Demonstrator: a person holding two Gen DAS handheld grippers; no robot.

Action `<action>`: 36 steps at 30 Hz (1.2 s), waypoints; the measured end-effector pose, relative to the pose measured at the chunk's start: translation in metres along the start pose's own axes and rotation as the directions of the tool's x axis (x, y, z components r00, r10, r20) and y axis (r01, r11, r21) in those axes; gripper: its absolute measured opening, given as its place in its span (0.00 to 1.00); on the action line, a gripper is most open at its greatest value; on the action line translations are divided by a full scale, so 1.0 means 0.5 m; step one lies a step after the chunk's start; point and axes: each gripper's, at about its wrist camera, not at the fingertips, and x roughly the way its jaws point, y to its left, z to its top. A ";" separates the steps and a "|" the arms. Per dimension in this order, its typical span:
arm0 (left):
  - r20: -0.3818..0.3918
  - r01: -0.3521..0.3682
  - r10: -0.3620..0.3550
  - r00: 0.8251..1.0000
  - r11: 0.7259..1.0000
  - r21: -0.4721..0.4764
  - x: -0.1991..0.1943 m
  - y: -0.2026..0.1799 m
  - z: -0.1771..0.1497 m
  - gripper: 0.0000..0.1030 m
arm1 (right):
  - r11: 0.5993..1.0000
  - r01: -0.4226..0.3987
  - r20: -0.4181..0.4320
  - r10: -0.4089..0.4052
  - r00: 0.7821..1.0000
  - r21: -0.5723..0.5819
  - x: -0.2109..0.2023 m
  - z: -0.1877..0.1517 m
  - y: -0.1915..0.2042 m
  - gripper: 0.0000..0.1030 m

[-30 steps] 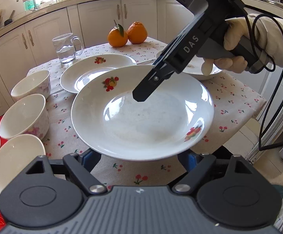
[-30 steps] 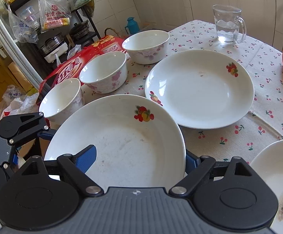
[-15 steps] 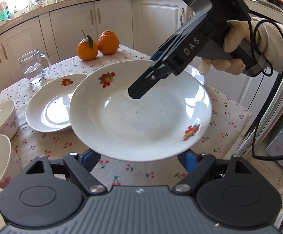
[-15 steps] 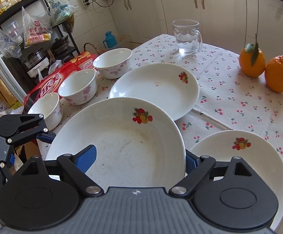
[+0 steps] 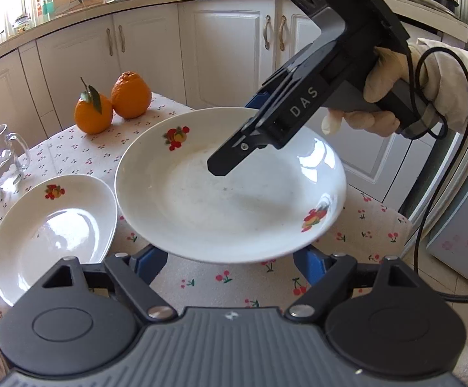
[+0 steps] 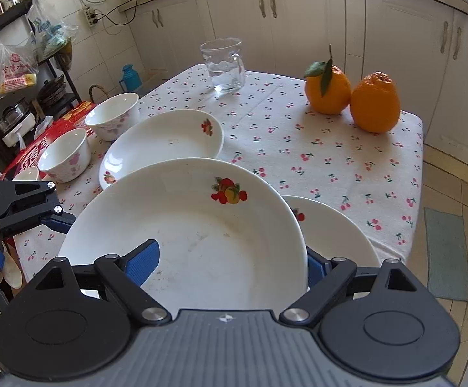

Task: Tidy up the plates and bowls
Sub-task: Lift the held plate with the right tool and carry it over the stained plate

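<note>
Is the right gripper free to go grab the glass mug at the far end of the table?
Probably not yet: the right gripper has the lifted plate between its fingers, so the glass mug must wait.

— What's your rig look like?
— Your right gripper (image 5: pixel 221 169) is black, stamped "DAS", with blue pads and silver screws. You wear a cream glove (image 5: pixel 376 96), a pale sleeve (image 5: pixel 460 96), and a black cable (image 5: pixel 443 193) loops down.

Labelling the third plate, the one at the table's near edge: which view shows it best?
Right wrist view. The third plate shows past the held plate, with its rim and a bit of fruit print visible. In the left wrist view the held plate covers that spot completely, so nothing of it is visible.
</note>
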 end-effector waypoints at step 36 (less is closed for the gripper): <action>-0.026 0.045 -0.044 0.999 0.999 0.020 0.086 0.010 0.022 0.83 | 0.989 0.080 -0.032 -0.076 0.997 0.125 0.013 -0.063 -0.095 0.90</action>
